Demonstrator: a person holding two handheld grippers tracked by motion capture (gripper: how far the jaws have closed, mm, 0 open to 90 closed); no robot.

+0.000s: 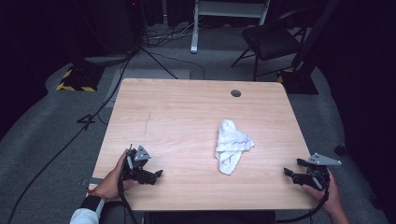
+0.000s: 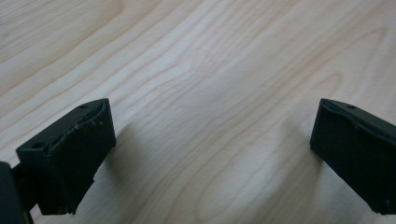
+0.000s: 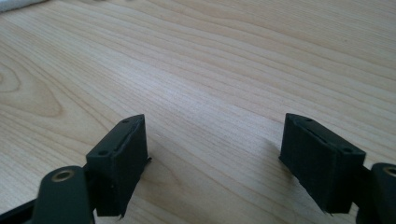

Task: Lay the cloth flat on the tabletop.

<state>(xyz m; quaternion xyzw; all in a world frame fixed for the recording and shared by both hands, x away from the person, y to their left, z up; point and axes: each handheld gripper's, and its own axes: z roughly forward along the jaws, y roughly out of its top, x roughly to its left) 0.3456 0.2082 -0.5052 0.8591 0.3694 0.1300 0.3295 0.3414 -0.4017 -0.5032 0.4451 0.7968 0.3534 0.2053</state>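
From above, your left hand-held gripper [image 1: 158, 173] and right hand-held gripper [image 1: 286, 171] rest near the counter's [image 1: 187, 112] front corners, the crumpled white towel [image 1: 231, 145] between them, well apart from both; each gripper view shows jaws spread wide over bare wood

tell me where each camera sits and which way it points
high view: above the person's side, looking forward and down on the wooden table, white towel, both hands, left tool and right tool.
left gripper view: rides the left tool, facing bare wood between open jaws.
right gripper view: rides the right tool, jaws open, same low look.
shared: both gripper views show the table's wood grain.
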